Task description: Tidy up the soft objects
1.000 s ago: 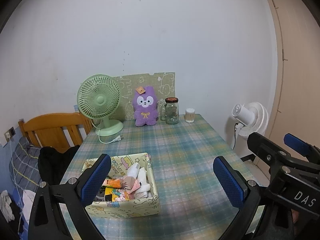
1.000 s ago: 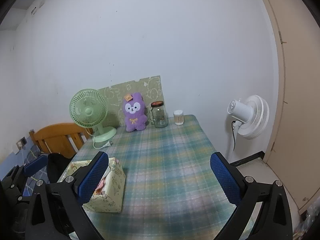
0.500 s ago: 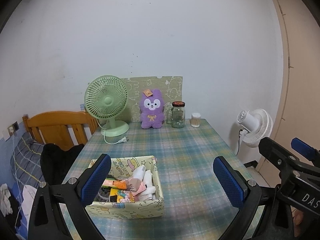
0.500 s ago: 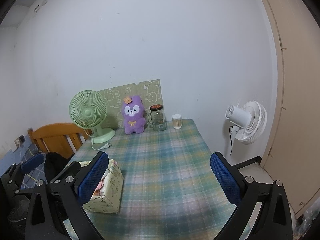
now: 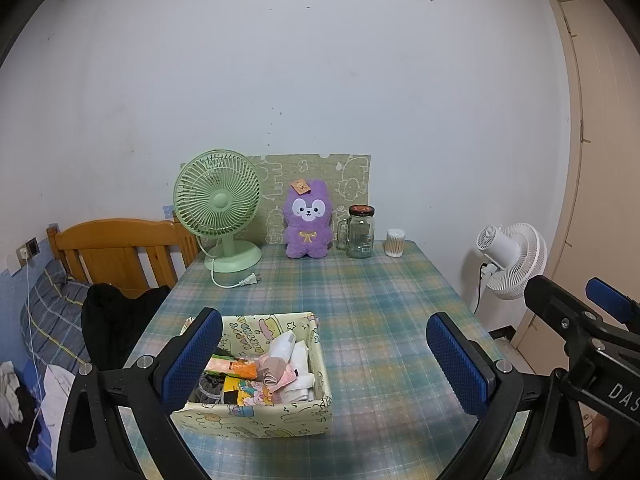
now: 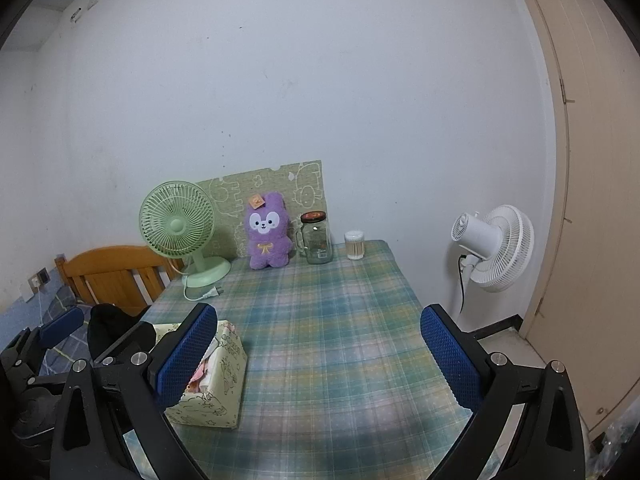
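Observation:
A pale yellow cartoon-print fabric box (image 5: 260, 416) (image 6: 218, 380) sits near the front left of the plaid table (image 5: 360, 304) (image 6: 332, 320). It holds folded cloths, socks and small packets. A purple plush bunny (image 5: 307, 226) (image 6: 267, 232) stands upright at the table's far edge. My left gripper (image 5: 326, 364) hovers open above the box's right side, holding nothing. My right gripper (image 6: 320, 360) is open and empty over the table's near middle, to the right of the box.
A green desk fan (image 5: 218, 208) with a loose plug, a glass jar (image 5: 360, 232) and a cotton-swab tub (image 5: 395, 237) line the far edge. A white floor fan (image 6: 492, 246) stands right of the table. A wooden headboard (image 5: 116, 248) and dark clothing lie left.
Both grippers have drawn back from the far wall and risen a little, so the table and box look smaller and more centred. Both stay open.

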Tool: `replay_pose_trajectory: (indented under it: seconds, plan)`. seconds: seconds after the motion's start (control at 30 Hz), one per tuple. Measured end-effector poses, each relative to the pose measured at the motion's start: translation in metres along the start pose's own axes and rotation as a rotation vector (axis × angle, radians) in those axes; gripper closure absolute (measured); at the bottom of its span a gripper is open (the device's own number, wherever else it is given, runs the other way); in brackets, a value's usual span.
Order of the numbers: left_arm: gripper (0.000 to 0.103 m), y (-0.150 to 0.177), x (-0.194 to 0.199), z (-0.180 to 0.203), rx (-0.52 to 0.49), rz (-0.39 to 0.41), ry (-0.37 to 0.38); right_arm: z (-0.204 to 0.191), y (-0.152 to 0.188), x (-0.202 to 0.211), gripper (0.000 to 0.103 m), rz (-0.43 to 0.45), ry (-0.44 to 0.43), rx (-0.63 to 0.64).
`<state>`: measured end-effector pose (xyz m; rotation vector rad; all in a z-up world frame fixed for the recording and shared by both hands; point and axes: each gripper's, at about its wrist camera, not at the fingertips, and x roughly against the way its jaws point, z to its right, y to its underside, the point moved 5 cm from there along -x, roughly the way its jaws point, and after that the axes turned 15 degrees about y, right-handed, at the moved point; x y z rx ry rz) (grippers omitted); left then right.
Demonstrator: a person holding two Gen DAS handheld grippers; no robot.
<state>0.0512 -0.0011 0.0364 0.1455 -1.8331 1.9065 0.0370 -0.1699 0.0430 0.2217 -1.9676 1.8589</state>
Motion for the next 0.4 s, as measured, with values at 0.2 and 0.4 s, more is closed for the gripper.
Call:
replay_pose_trajectory:
  seconds: [0.2, 0.4]
  plan:
    - [0.000, -0.0003, -0.0002, -0.0017, 0.002, -0.001, -0.001, 0.0012, -0.0002, 0.0000, 0.000, -0.001, 0.005, 0.001]
    - [0.000, -0.0009, -0.0003, -0.0016, 0.002, -0.001, -0.001, 0.0021, -0.0001, -0.0003, 0.000, 0.000, 0.000, -0.003]
